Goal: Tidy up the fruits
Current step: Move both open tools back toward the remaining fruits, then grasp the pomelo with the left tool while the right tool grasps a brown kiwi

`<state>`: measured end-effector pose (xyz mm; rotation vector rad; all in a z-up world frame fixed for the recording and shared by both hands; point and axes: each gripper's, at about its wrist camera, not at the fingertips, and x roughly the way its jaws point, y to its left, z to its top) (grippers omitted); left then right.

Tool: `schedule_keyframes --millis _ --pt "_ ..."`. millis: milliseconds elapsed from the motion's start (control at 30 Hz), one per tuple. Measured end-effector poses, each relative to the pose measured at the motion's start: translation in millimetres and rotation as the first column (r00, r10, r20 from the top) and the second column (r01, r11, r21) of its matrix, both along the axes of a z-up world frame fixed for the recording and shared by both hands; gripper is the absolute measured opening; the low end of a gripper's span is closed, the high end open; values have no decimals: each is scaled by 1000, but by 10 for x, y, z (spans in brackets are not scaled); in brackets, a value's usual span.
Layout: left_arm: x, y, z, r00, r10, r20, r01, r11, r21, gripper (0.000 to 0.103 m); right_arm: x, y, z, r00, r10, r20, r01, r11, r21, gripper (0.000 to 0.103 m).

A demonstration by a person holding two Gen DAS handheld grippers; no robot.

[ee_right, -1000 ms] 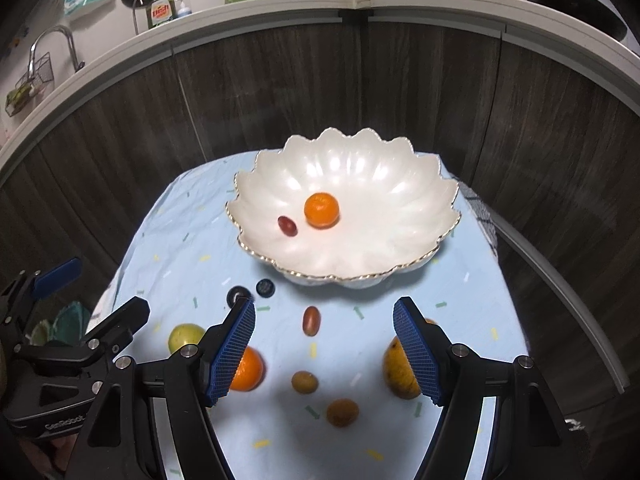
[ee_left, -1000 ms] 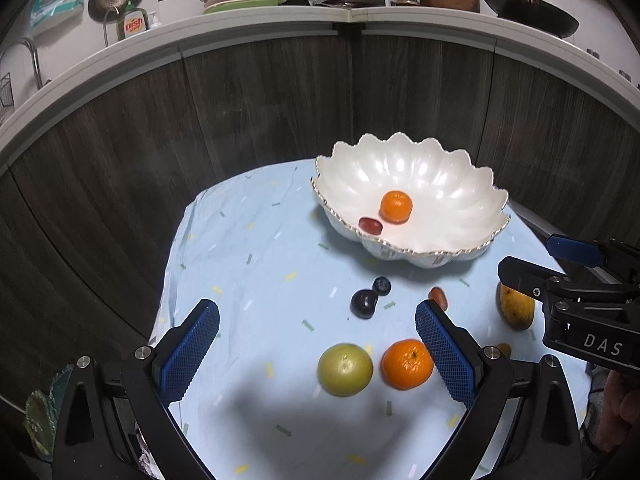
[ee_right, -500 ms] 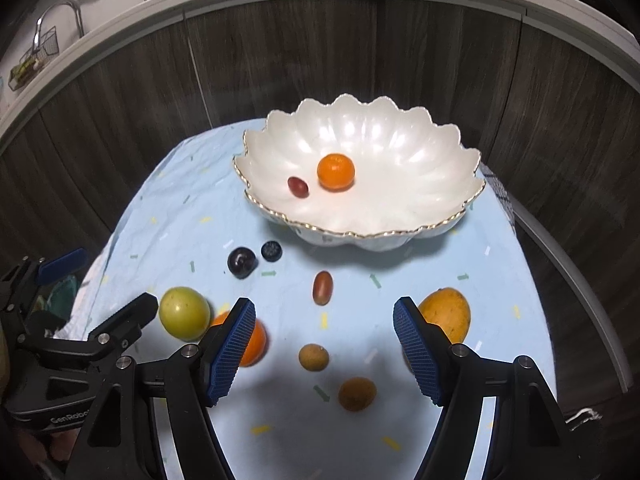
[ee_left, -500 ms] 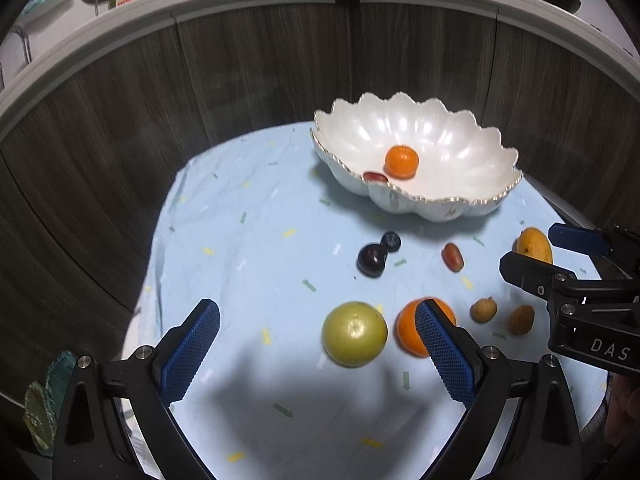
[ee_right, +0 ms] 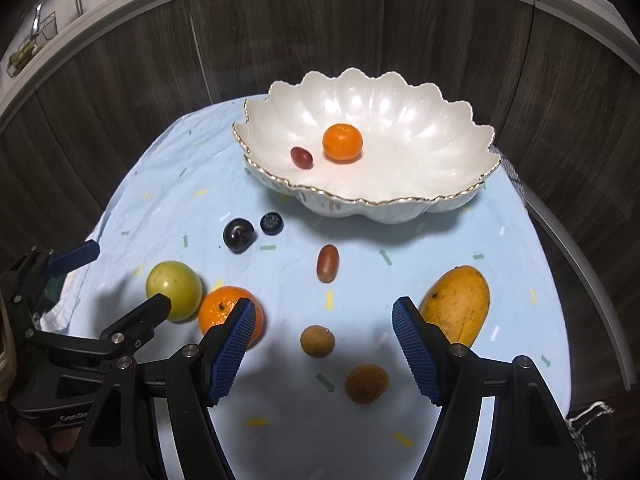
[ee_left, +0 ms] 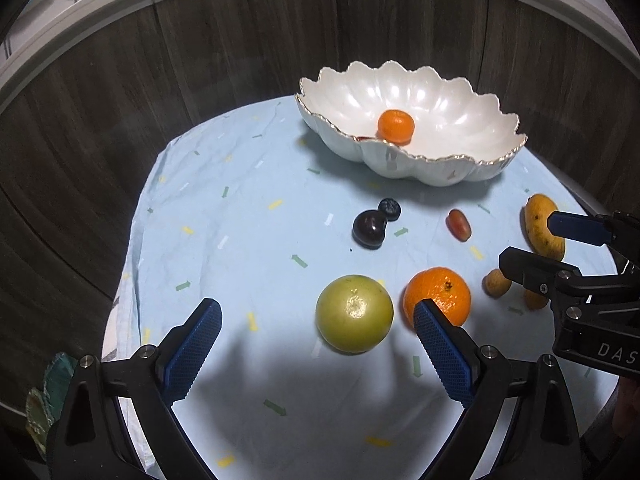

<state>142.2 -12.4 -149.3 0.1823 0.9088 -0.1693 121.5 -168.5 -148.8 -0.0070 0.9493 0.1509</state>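
Fruits point(ee_right: 324, 263) scattered, bowl point(ee_right: 460, 200) near cloth point(ee_right: 520, 280) edge

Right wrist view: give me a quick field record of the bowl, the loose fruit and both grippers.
bowl: holds orange and grape
cloth: green fruit, second orange, mango, plum, blueberry, second grape, two brown fruits
left gripper: open, empty
right gripper: open, empty
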Motion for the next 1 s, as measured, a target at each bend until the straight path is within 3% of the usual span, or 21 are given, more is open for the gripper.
schedule_keyframes --millis 767,1000 --pt "175 -39 -265 997 -23 -75 22 1000 -12 91 125 34 -396 992 -5 -124 3 1000 -15 46" --pt "219 -62 -333 994 -23 -104 20 999 -27 74 153 33 -450 991 -8 -132 6 1000 -17 37"
